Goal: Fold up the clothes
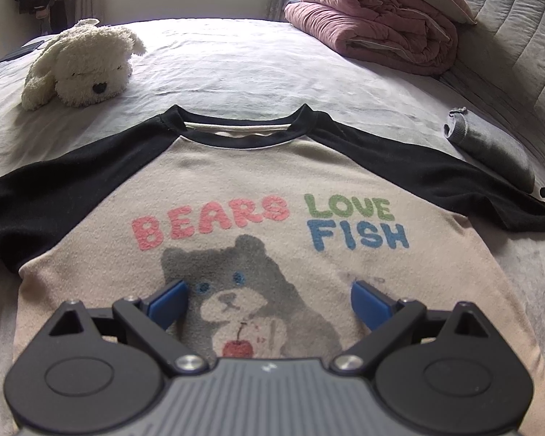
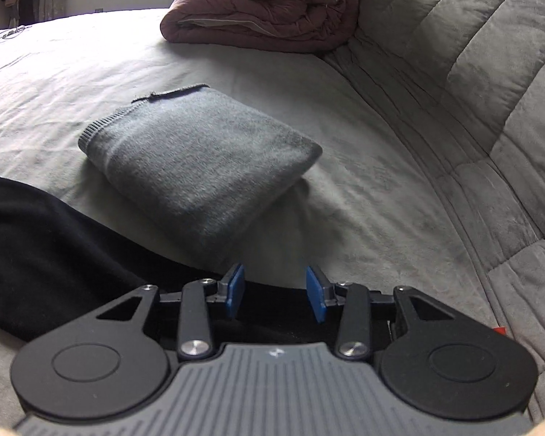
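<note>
A cream shirt (image 1: 258, 189) with black raglan sleeves and a bear print lies flat, face up, on the bed. My left gripper (image 1: 269, 303) hovers open over the bear print, with nothing between its blue pads. In the right wrist view my right gripper (image 2: 275, 298) is partly open above the end of the shirt's black sleeve (image 2: 47, 247). Black cloth shows in the gap between its fingers, and the pads do not press on it. A folded grey garment (image 2: 203, 167) lies just beyond it, also seen as the grey garment (image 1: 490, 145) to the shirt's right.
A white plush dog (image 1: 80, 65) lies at the bed's far left. A folded pink quilt (image 1: 374, 25) sits at the back right, against the grey padded headboard (image 2: 490, 72). The pale bedsheet (image 1: 236, 65) is bare between shirt and quilt.
</note>
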### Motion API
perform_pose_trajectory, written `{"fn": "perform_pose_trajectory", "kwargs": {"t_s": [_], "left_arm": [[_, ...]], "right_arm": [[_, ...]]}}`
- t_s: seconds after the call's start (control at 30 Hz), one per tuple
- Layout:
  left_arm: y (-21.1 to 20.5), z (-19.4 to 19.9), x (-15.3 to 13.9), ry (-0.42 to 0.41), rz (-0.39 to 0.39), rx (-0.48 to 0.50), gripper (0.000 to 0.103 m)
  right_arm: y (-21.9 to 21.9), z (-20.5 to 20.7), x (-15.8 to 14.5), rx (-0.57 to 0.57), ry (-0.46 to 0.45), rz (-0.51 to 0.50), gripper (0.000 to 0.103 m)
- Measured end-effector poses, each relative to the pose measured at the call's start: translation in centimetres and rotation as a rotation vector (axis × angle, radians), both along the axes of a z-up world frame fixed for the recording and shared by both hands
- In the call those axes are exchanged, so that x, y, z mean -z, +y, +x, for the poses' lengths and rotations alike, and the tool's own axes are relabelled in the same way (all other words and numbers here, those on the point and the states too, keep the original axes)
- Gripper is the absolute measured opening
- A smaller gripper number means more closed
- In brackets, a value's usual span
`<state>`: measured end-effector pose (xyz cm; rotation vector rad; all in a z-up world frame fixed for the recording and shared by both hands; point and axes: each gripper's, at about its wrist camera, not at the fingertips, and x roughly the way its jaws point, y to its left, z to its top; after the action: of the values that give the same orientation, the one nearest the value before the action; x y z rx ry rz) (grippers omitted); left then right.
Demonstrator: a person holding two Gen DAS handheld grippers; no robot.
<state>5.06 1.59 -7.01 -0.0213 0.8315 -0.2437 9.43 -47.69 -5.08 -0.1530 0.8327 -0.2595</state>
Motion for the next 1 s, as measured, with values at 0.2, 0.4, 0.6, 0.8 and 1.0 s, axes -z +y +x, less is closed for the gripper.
{"fn": "perform_pose_trajectory", "kwargs": {"t_s": [0.2, 0.4, 0.6, 0.8, 1.0], "left_arm": [[-0.4, -0.1, 0.2, -0.01, 0.029, 0.006, 0.098], [-0.4, -0.1, 0.3, -0.012, 0.033, 0.016, 0.099], [-0.4, -0.1, 0.4, -0.013, 0.034, 0.019, 0.099], [-0.5, -0.1, 0.4, -0.014, 0.037, 0.019, 0.1], [-0.5, -0.1, 0.4, -0.014, 0.037, 0.018, 0.1]], "right_arm": [[-1.1, 0.6, 2.0, -0.036, 0.06, -0.005, 0.042], [-1.5, 0.5, 1.4, -0.041, 0.057, 0.042, 0.042], [-1.0, 0.9, 1.6, -0.119, 0.137, 0.054, 0.042], [-1.1, 0.4, 2.3, -0.1, 0.1, 0.128, 0.016], [0.5, 0.0, 1.8, -0.064, 0.014, 0.004, 0.003]]}}
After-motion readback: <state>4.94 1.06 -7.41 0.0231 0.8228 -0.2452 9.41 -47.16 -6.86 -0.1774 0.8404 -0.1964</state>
